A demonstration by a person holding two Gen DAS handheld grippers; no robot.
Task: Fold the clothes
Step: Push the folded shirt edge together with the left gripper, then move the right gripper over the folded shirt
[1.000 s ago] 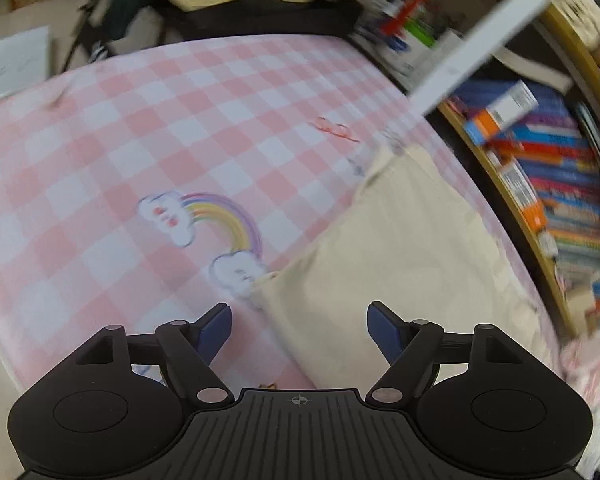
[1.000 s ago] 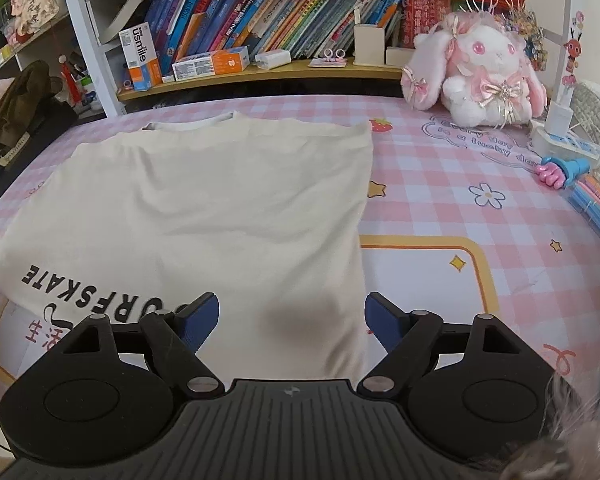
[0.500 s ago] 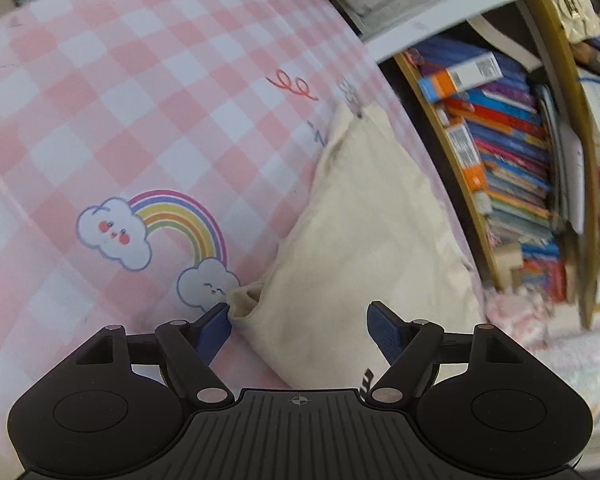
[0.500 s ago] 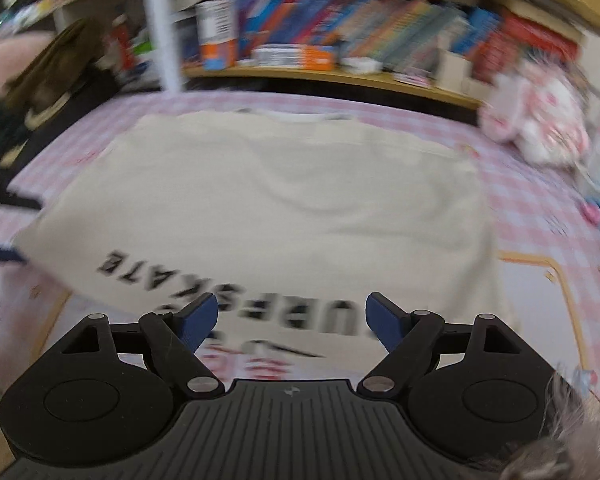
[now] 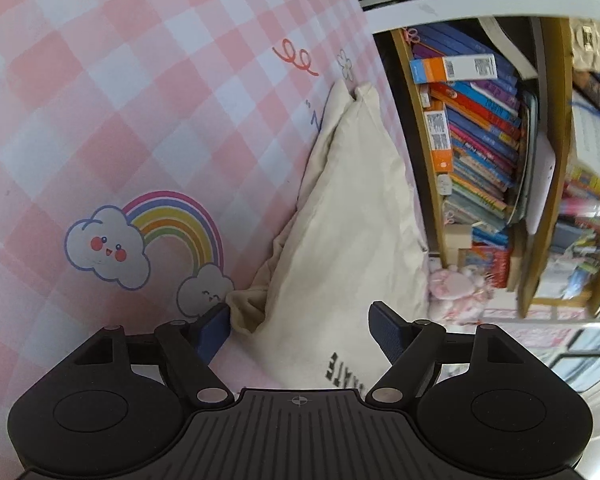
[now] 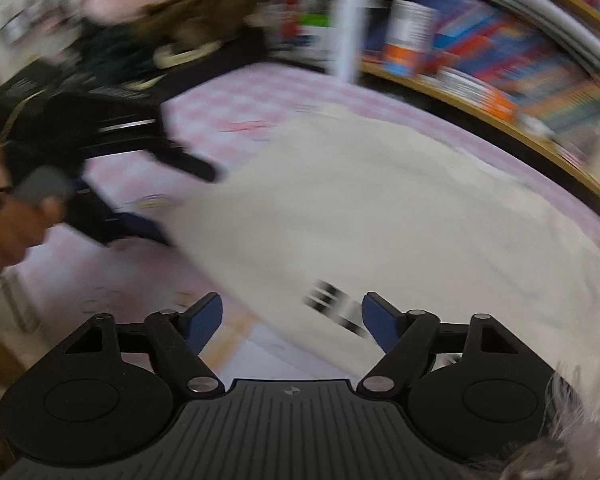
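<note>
Your cream shirt (image 5: pixel 348 216) lies flat on the pink checked tablecloth (image 5: pixel 120 92), black lettering at its near hem, one corner bunched at 9 o'clock. Your left gripper (image 5: pixel 300 330) tilts downward, jaws wide, that corner just beside its left pad, unpinched. Your right gripper (image 6: pixel 292 320), blurred, has just been closing, nothing gripped. Only the left view shows the rainbow print (image 5: pixel 172 224).

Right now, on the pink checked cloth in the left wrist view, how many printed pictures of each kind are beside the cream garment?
Rainbow: 1
Clouds: 2, a big one and a small one
Flower: 1
Red squiggle: 1
Total: 5
</note>
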